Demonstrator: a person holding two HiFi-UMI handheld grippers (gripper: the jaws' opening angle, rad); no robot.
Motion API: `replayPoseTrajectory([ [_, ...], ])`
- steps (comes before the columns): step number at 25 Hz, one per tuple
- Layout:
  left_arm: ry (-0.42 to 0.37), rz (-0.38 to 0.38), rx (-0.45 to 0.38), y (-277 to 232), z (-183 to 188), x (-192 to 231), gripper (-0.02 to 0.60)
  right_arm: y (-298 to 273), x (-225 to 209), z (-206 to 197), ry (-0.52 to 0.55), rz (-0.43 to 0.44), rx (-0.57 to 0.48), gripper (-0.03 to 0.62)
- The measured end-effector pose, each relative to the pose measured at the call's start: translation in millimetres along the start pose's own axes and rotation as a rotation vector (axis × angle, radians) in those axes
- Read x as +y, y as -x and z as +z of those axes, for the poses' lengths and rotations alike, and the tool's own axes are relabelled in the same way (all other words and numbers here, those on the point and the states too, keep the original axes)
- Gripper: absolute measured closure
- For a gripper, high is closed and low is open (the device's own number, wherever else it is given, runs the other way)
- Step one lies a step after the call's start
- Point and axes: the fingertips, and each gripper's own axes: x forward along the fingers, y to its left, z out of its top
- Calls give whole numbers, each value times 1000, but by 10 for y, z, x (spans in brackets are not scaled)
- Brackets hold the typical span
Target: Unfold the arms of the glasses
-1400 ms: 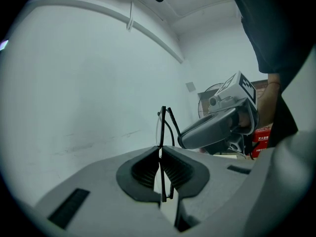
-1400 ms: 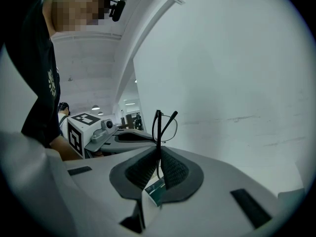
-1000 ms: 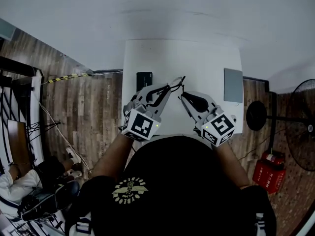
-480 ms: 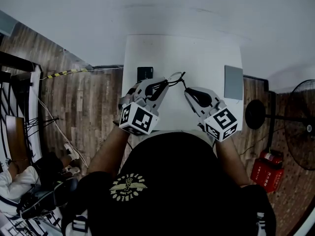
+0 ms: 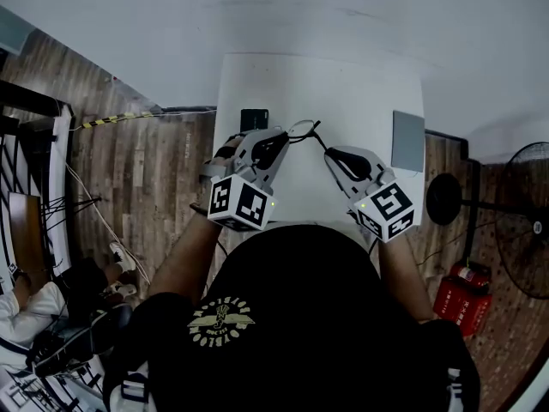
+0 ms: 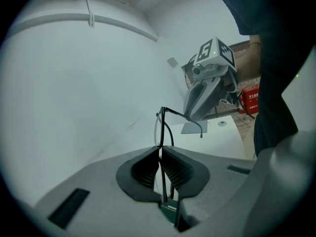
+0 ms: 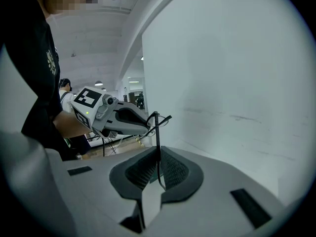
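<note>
left gripper [image 6: 160, 150] jaws clenched on glasses [image 6: 158, 130] front | right gripper [image 7: 158, 150] jaws clenched on one arm [image 7: 157, 127] | glasses aloft over bench [image 5: 360, 93], between both jaws — arm's length runs from right jaws toward left

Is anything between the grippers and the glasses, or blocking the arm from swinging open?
Nothing visible. The left gripper pinches the glasses, the right gripper pinches one arm, and they hang in open air above the table.
</note>
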Motion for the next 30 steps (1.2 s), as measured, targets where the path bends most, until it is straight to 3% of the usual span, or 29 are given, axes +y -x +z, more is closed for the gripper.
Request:
replayPoseTrajectory([
  [4,-50,10,31,0,-37,-20,557,20,-23,-43,16,-14,23,569],
  [7,-26,20,30,-8,-68,-18,555,18,-17,-33,19,-15,17,569],
  [11,106,63,-30,-6,-107,51,557,55,-17,122,17,-36,-77,564],
  [17,444,179,-82,210,-261,402,557,259,-107,388,23,-82,-197,520],
  [22,558,282,-165,391,-323,616,557,334,-149,283,-11,-96,-187,519],
  [25,646,285,-229,472,-255,675,557,307,-104,243,-28,-80,-188,519],
  [30,670,237,-313,500,23,605,557,199,111,324,6,-30,-201,519],
])
